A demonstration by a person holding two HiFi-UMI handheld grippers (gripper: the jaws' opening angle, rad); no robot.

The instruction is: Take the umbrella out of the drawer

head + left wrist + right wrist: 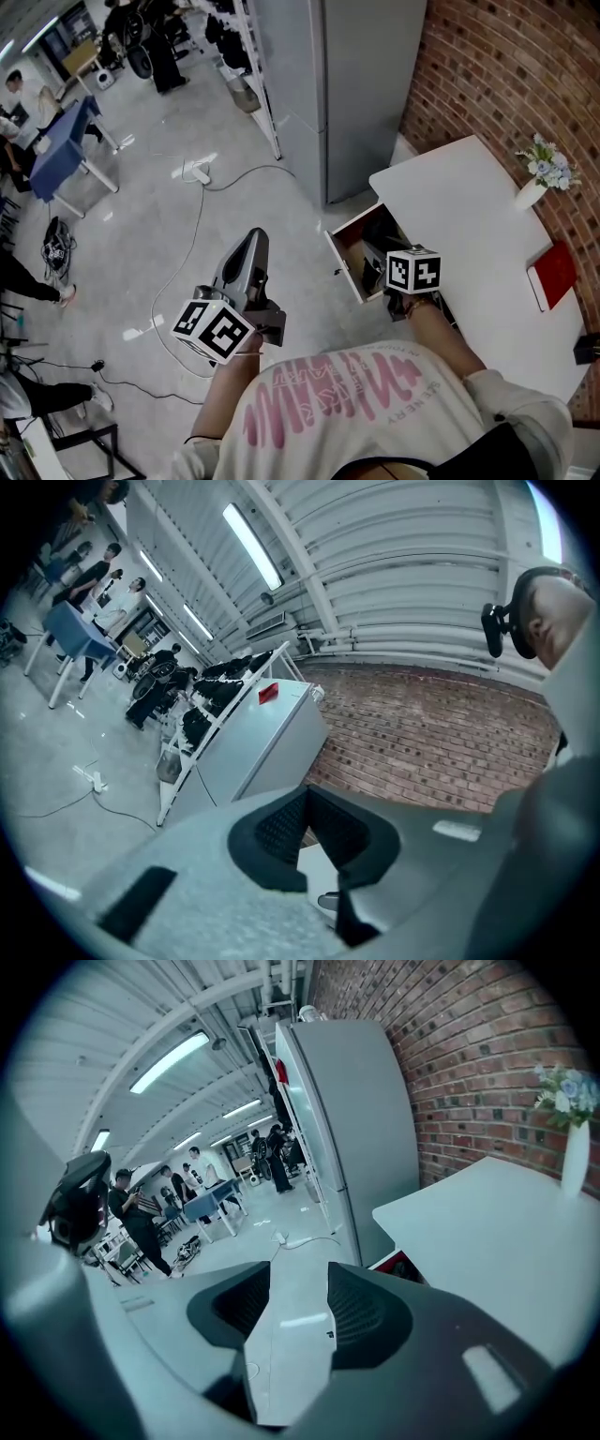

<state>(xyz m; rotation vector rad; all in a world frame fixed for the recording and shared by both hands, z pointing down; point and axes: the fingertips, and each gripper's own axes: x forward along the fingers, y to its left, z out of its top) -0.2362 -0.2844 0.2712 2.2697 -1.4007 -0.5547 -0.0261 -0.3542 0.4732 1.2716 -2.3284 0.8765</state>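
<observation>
While the left gripper [307, 797] has its jaws pressed together at the tips with nothing between them, the right gripper [300, 1288] holds its jaws apart and empty, with only a pale panel showing in the gap. Two grippers, one open drawer [343, 265], one white table [469, 216], one grey cabinet [361, 84], one vase [530, 194] of flowers and one red book [553, 274] can be counted. The umbrella [382, 228] shows only as a dark shape inside the drawer, too dim to make out further. Pink lettering on the person's sweatshirt [337, 398] is too blurred to read. Only the head view shows the red book and the drawer from above. Only the left gripper view shows a red label [269, 693] on top of the cabinet, its print too small to read. Both gripper views show ceiling lights, which the head view does not.
</observation>
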